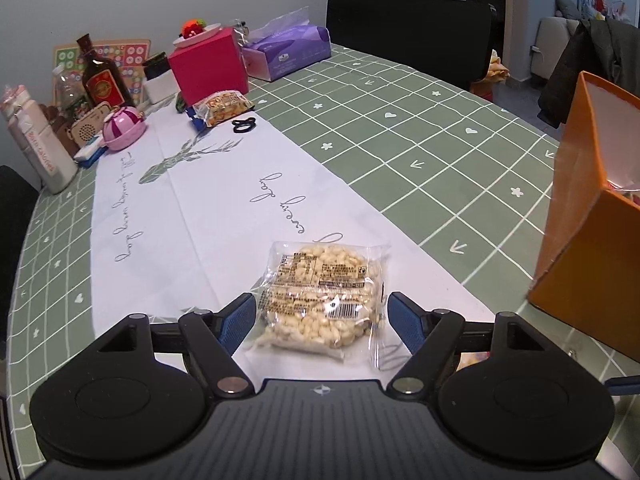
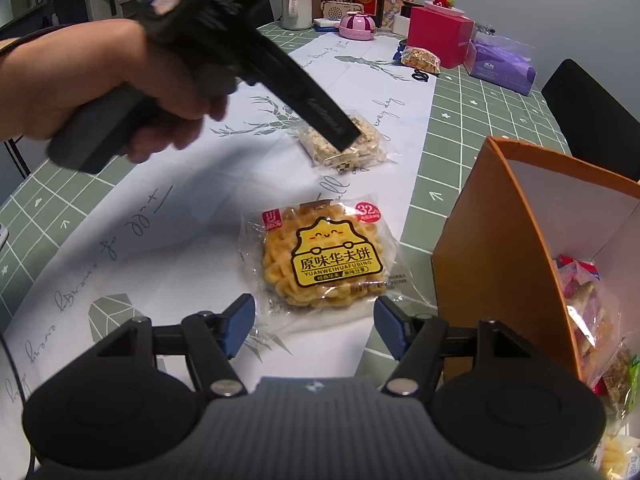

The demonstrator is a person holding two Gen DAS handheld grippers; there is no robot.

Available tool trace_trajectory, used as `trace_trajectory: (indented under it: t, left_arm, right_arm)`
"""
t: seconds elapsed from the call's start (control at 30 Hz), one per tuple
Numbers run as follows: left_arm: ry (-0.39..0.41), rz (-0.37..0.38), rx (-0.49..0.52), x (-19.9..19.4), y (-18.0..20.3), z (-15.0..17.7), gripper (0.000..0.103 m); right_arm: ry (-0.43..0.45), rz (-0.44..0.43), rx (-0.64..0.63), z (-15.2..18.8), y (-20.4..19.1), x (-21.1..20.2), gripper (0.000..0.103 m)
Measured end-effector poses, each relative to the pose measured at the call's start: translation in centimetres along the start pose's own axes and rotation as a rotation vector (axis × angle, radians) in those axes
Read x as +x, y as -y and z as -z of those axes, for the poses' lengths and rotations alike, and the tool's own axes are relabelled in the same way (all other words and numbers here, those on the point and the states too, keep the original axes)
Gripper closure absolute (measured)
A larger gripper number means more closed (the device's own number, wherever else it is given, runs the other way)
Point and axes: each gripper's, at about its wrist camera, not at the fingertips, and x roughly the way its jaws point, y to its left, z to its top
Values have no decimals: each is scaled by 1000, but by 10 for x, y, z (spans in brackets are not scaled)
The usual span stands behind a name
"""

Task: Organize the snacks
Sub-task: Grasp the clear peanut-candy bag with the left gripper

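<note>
Obstacles: orange box (image 1: 592, 280), tall-walled, at 3 o'clock of the white runner (image 1: 192, 208); clutter at 11 o'clock along the wall, comprising brown bottle (image 1: 102, 76), pink box (image 1: 208, 64), tissue pack (image 1: 288, 50) and cracker packet (image 1: 224, 107). Black chair (image 1: 408, 36) at 12 o'clock. Free room: green checked tablecloth (image 1: 400, 140) between clutter and box lies bare; mid-runner is open beyond the rice-puff packet (image 1: 320, 300) and the waffle packet (image 2: 324, 260).

Your counter (image 1: 400, 128), green checked cloth under a white runner (image 1: 168, 216).
On the runner you've got a puffed-rice pack (image 1: 320, 300) and waffle pack (image 2: 320, 260); an orange box (image 1: 592, 264) stands beside them.
</note>
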Motion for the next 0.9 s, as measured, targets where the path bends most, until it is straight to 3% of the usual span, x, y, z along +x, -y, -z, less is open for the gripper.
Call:
trace_trajectory:
  t: [0.17, 0.33, 0.4, 0.5, 0.63, 0.9]
  left_arm:
    - [-29, 3, 0, 20, -4, -4, 11]
    - [-36, 19, -73, 30, -12, -3, 10]
    - [-42, 14, -67, 30, -12, -1, 11]
    - [-65, 31, -78, 26, -14, 2, 27]
    - [-95, 24, -73, 15, -19, 13, 29]
    - [-134, -2, -124, -15, -41, 54, 29]
  right_arm:
    - [31, 13, 29, -6, 7, 0, 32]
    - [38, 26, 16, -9, 7, 4, 28]
    - [39, 27, 2, -9, 5, 7, 25]
    - [57, 21, -20, -11, 1, 9, 19]
    - [94, 21, -115, -13, -7, 12, 11]
    - [33, 43, -132, -16, -10, 37, 7]
